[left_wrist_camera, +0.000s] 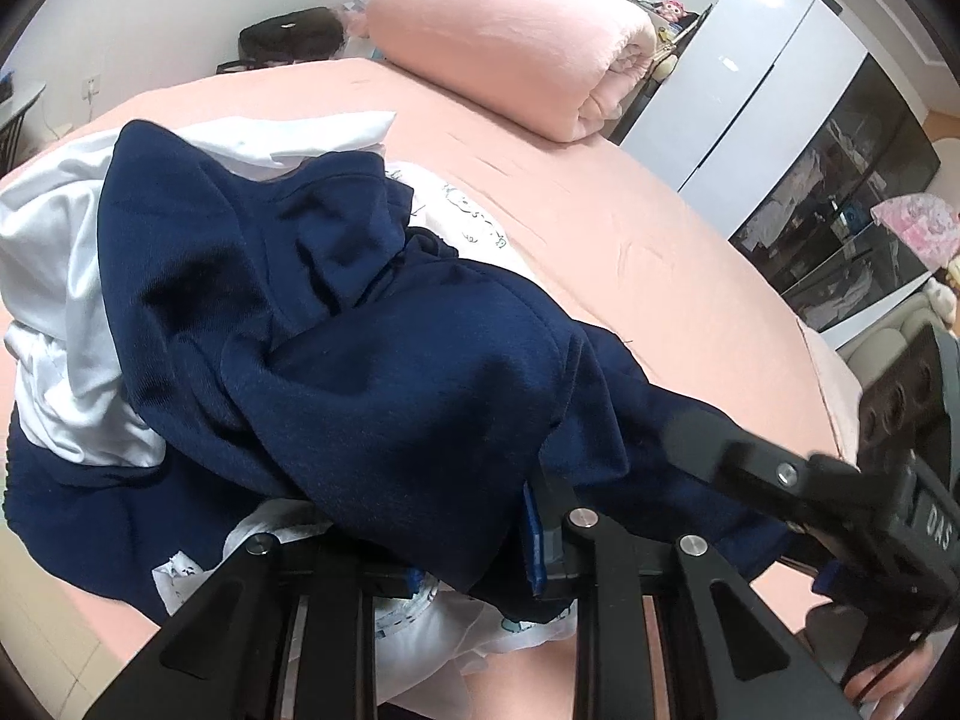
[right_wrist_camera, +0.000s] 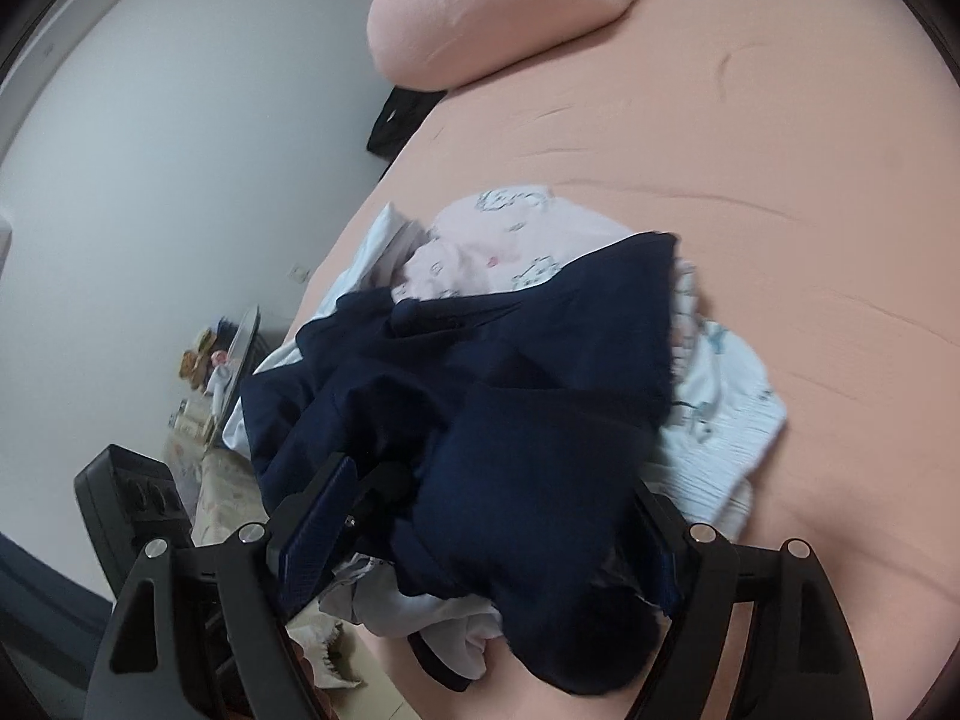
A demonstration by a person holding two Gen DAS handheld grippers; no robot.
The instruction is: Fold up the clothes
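Navy garment (left_wrist_camera: pixel 372 360) sits bunched atop the pile (right_wrist_camera: pixel 708 396) on the bed (left_wrist_camera: pixel 630 228), draped over both tools. Left tool (left_wrist_camera: pixel 480 546) is buried in cloth, state unclear. Right tool (right_wrist_camera: pixel 480 540) looks spread wide, probably mid-grab to lift it clear.

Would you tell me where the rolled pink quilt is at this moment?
The rolled pink quilt lies at the far end of the bed, beyond the pile topped by the navy garment; it sits top centre in both views.

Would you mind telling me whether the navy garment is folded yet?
Not folded: the navy garment lies crumpled in bunched creases atop the white clothes.
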